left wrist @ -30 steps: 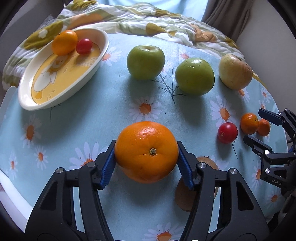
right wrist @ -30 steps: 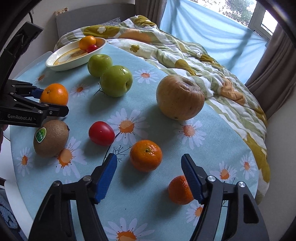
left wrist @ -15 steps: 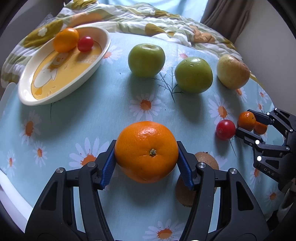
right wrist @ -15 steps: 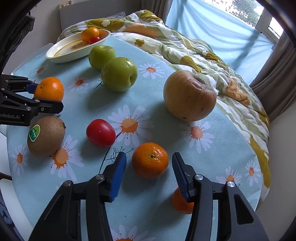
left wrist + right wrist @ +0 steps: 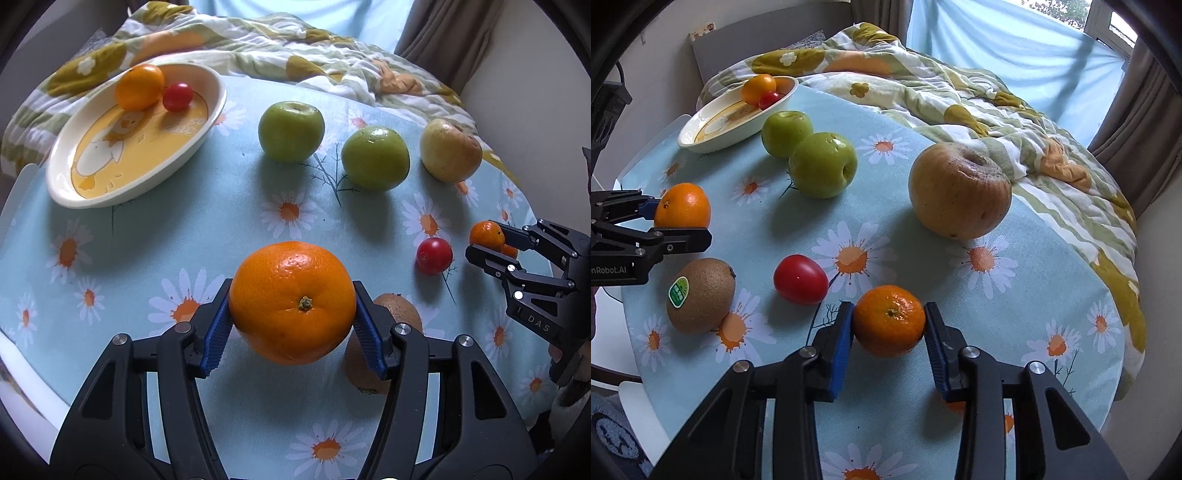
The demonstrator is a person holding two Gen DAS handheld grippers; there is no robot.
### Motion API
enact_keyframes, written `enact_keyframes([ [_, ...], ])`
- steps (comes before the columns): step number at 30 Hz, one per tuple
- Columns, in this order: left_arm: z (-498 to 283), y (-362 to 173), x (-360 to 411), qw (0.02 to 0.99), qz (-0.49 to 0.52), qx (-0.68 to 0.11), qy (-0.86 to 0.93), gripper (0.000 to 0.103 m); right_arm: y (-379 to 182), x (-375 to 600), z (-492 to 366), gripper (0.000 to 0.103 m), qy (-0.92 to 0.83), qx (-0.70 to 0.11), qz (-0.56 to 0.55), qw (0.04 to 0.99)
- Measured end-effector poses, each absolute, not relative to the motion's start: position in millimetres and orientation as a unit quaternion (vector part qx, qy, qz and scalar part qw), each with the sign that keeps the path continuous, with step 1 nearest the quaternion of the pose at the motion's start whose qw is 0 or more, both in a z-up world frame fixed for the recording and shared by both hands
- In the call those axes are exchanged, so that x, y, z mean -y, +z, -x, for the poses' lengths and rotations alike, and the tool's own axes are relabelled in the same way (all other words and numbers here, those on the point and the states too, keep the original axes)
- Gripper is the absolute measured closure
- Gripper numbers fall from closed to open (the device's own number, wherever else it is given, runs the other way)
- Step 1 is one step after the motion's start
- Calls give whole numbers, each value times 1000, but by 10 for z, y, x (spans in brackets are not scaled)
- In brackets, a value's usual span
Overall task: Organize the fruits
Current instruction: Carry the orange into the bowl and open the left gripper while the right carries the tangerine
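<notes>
My left gripper [image 5: 291,306] is shut on a large orange [image 5: 291,302], its blue pads pressed to both sides. My right gripper [image 5: 889,317] is closing its jaws on a small mandarin [image 5: 889,319] that rests on the daisy cloth, and both pads touch its sides. A second mandarin [image 5: 955,406] lies mostly hidden behind the right finger. A red tomato [image 5: 800,279] and a kiwi [image 5: 701,295] lie between the two grippers. The cream plate [image 5: 74,184] at the far left holds a small orange [image 5: 139,86] and a cherry tomato [image 5: 178,96].
Two green apples [image 5: 291,132] [image 5: 375,158] and a yellow-brown apple [image 5: 450,150] stand in a row across the far side of the round table. A rumpled floral quilt [image 5: 960,99] lies behind the table. The table edge [image 5: 1115,369] curves close on the right.
The right gripper's jaws have narrowed from wide apart onto the mandarin, after moving forward around it. The left gripper kept its hold on the orange and barely moved.
</notes>
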State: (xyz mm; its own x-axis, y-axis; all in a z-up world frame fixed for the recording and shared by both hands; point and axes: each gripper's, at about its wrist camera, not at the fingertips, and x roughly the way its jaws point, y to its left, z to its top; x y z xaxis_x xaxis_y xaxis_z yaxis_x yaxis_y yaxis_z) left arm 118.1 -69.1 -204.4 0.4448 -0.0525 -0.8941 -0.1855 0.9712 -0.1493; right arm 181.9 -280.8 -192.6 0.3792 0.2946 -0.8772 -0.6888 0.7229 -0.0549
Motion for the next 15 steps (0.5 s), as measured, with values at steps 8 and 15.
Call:
enact_keyframes([
  [8,-1041,-1744,629,855,115,-504,37,37,-1627,2827,-1707,68,288,-462,177,820],
  [15,-975,-1442,462,866,110,-488,17,37,-1333,2742,-1545,68,251,-466,146,836],
])
